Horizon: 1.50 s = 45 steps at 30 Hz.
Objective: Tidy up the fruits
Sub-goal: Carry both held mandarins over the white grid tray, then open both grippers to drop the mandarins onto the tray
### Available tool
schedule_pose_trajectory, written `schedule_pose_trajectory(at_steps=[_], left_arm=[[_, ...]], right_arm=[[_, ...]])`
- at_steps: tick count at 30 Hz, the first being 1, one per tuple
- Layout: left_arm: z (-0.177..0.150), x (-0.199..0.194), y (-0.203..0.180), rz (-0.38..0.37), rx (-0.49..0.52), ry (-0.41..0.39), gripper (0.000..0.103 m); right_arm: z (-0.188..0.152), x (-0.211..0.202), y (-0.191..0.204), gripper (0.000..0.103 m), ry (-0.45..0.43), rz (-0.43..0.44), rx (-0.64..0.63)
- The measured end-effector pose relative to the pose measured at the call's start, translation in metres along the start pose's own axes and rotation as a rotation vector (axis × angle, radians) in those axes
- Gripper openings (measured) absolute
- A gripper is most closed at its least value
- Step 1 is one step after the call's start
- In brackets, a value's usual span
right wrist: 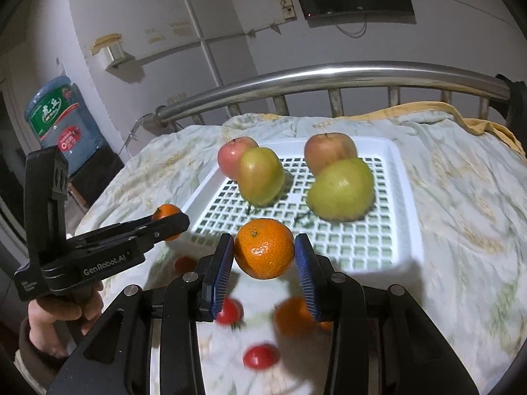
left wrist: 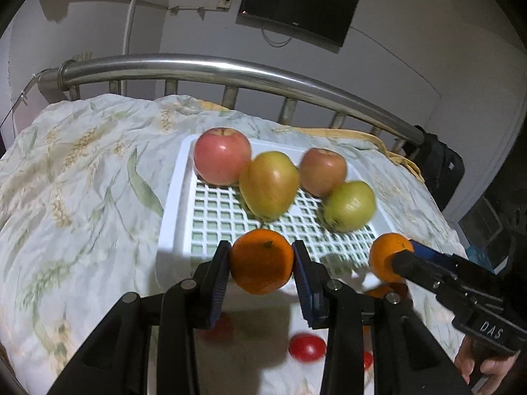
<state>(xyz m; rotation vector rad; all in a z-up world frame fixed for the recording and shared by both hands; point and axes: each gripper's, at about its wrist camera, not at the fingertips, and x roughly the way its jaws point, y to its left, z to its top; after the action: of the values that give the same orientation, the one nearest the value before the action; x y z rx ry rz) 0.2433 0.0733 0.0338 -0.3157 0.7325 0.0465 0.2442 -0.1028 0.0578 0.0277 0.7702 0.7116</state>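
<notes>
**Operator:** Where are the oranges?

**Guide:** You have one in each gripper. Your left gripper (left wrist: 261, 258) is clamped on an orange (left wrist: 262, 261), with both pads pressed against its sides. Your right gripper (right wrist: 264, 256) grips a second orange (right wrist: 264, 249) the same way. Both fruits are held off the bedding, just in front of the near edge of the white tray (left wrist: 173, 204).

**Operator:** What is in the tray?

**Guide:** Four fruits sit on the tray's grid floor. A red apple (left wrist: 222, 155) is at the far left, touching a yellow-green apple (left wrist: 269, 186) in front of it. A smaller reddish apple (left wrist: 323, 171) is at the far right, touching a green apple (left wrist: 349, 206) in front of it. The near rows of the grid are unoccupied.

**Operator:** And outside the tray?

**Guide:** Below your grippers, on the leaf-patterned bedsheet (left wrist: 82, 171), lie small red tomatoes (right wrist: 261, 356), blurred, and a third orange (right wrist: 293, 317), also blurred. Your hand (right wrist: 57, 316) holds the left gripper's handle.

**Operator:** Further out?

**Guide:** A steel bed rail (left wrist: 230, 69) runs behind the bedsheet. A dark screen (left wrist: 298, 8) hangs on the wall, and a water bottle (right wrist: 61, 118) stands at the left.
</notes>
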Motion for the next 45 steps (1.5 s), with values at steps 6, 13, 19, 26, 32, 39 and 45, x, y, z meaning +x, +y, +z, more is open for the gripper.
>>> schedule_pose_trajectory(at_steps=[6,13,19,26,32,39,45], left_arm=[[0.015,0.033,0.011,0.039,-0.009,0.049,0.039],[0.019,0.068,0.021,0.085,-0.012,0.105,0.039],[0.017,0.088,0.026,0.113,-0.006,0.145,0.039],[0.020,0.081,0.025,0.101,-0.019,0.127,0.056],[0.030,0.011,0.026,0.038,-0.075,-0.072,0.092],[0.018,-0.078,0.024,0.020,-0.146,-0.309,0.102],[-0.004,-0.117,0.000,0.021,-0.076,-0.392,0.103]], right_arm=[[0.023,0.045,0.002,0.037,0.059,-0.010,0.012],[0.033,0.086,0.004,0.037,0.124,-0.055,-0.017],[0.033,0.114,-0.001,0.037,0.167,-0.108,-0.042],[0.033,0.111,-0.005,0.047,0.154,-0.076,-0.030],[0.039,0.026,-0.010,0.086,-0.090,-0.031,0.041],[0.017,-0.077,-0.011,0.103,-0.326,-0.076,0.018],[-0.007,-0.120,-0.001,0.103,-0.413,-0.110,-0.003]])
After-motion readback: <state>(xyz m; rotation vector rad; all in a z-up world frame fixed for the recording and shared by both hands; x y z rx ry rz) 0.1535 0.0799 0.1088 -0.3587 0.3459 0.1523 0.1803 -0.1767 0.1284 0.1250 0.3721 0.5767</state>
